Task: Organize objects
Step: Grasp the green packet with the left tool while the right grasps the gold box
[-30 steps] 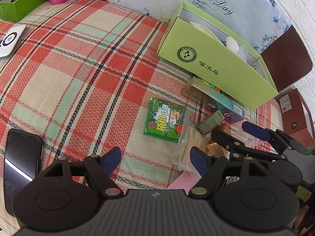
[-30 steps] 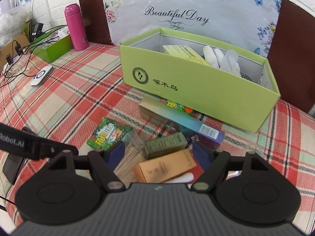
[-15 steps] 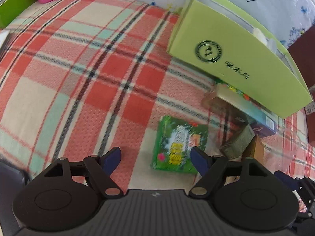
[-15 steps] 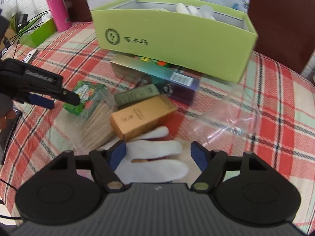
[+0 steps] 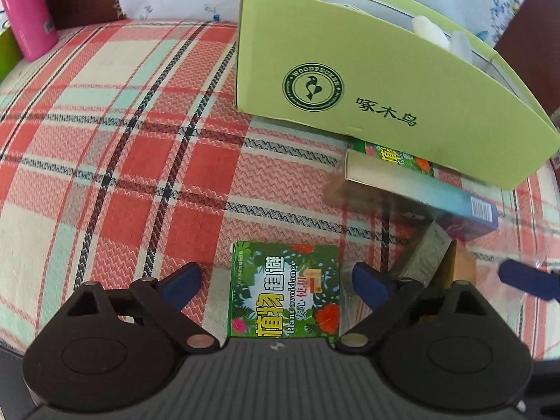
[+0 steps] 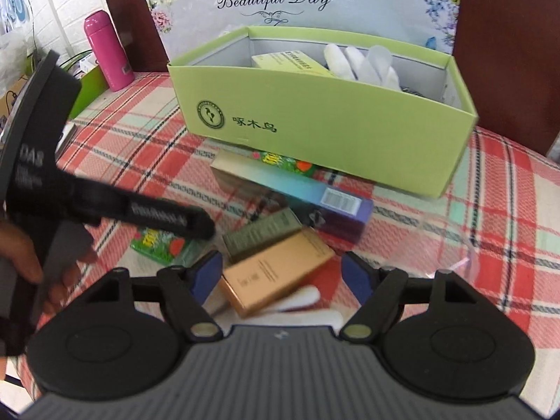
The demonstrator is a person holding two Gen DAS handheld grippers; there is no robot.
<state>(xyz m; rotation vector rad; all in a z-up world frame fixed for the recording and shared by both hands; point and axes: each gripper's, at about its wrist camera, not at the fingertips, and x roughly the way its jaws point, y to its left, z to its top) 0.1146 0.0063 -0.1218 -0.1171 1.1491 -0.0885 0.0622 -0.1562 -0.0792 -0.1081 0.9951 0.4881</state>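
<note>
A lime green box [image 5: 385, 105] [image 6: 332, 133] stands at the back of the plaid cloth, with a white glove [image 6: 360, 61] and a pale carton [image 6: 287, 64] inside. My left gripper [image 5: 276, 280] is open, its jaws on either side of a green floral packet [image 5: 285, 290], low over it. My right gripper [image 6: 281, 274] is open over a tan box [image 6: 276, 273] with a white glove [image 6: 304, 297] beneath it. An olive box [image 6: 262, 232] and a long blue-purple box [image 6: 301, 189] lie between it and the green box.
A pink bottle [image 6: 108, 52] stands at the back left beside a green tray [image 6: 87, 87]. A clear plastic sheet [image 6: 455, 241] lies at the right. The left gripper's body [image 6: 70, 192] crosses the right wrist view. A brown headboard and a floral pillow stand behind.
My left gripper has moved forward and down onto the green packet. My right gripper drew back over the glove, then moved forward over the tan box.
</note>
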